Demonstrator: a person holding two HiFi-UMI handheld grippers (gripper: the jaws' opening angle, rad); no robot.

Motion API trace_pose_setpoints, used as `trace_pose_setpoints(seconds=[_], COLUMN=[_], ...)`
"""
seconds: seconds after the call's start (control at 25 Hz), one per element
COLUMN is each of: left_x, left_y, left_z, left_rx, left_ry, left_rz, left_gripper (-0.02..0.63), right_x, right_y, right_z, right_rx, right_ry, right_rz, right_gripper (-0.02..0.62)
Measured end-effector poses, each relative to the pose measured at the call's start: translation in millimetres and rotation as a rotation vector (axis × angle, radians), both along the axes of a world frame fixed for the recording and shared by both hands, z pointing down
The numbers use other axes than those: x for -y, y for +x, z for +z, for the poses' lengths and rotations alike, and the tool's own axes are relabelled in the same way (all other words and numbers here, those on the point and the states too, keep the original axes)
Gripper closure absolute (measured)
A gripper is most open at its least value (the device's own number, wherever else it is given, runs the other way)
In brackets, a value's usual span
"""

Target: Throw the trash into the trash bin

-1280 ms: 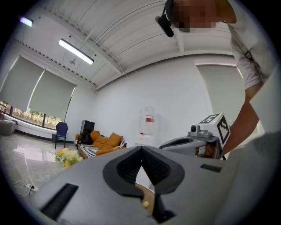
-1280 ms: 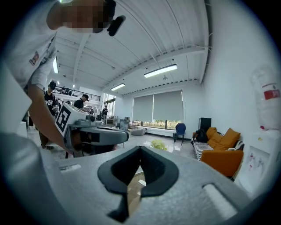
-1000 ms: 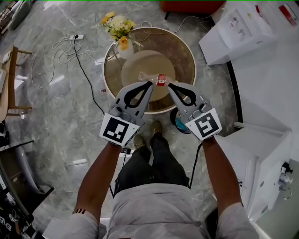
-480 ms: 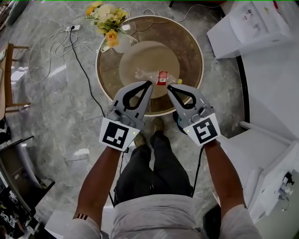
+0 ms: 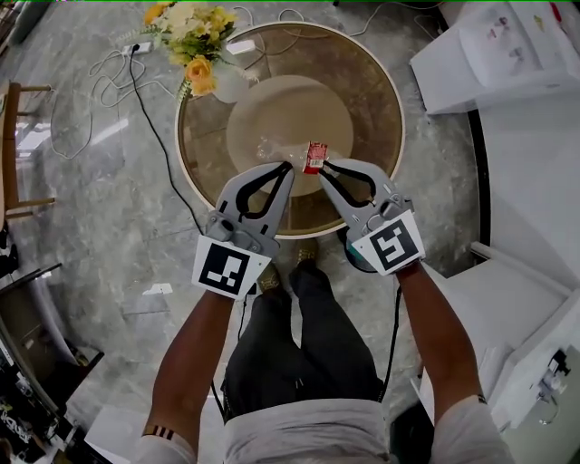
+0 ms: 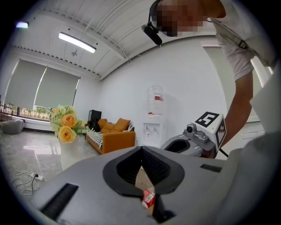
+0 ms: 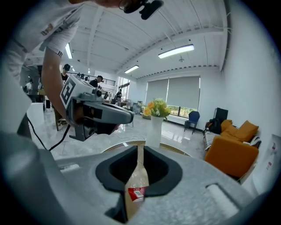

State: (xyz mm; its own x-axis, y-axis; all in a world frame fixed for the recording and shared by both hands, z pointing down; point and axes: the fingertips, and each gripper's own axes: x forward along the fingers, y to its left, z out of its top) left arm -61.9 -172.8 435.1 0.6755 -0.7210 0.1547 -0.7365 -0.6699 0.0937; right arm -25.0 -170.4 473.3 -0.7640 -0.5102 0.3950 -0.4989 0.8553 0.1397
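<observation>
Here, a small red wrapper (image 5: 314,156) lies on the round glass table (image 5: 372,86), a little above the centre of the head view, over the table's beige base. Just left of it is a crumpled piece of clear plastic (image 5: 272,148).

Both tools point at the wrapper from below in the frame. The left tongs (image 5: 289,166) end just to its lower left and the right tongs (image 5: 323,167) just to its lower right, so the two tips are close together.

In the left gripper view, the left tongs' jaws are together at the tips and grip nothing. The wrapper shows only through the hollow behind the tips.

The right tongs' jaws have just been opening and stand a thin crack apart. The red label shows in that crack, low in the right gripper view. It seems to lie just beyond the pads rather than between them, though the slit is too narrow to be sure.

A white vase (image 5: 228,83) of yellow flowers (image 5: 186,27) stands on the table's upper left edge.
</observation>
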Motion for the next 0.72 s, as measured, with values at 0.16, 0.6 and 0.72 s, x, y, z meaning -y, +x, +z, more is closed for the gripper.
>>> trace_pose_setpoints(seconds=[0.16,0.6,0.72], left_x=[7,21,22], left_y=[7,10,7], left_z=[19,47,54], left_rx=[0.006,0.003,0.012], left_ry=[-0.018,-0.053,-0.067], left_rz=[-0.002,-0.032,-0.036], left_gripper=[0.606,0.606,0.606], right_x=[5,20,22], right_y=[3,5,4], right_z=[26,109,133], right_rx=[-0.034,-0.170,-0.219], right_ry=[-0.040,-0.178,-0.222], right_rz=[-0.035,-0.172,-0.195], right_gripper=[0.505,0.284,0.251])
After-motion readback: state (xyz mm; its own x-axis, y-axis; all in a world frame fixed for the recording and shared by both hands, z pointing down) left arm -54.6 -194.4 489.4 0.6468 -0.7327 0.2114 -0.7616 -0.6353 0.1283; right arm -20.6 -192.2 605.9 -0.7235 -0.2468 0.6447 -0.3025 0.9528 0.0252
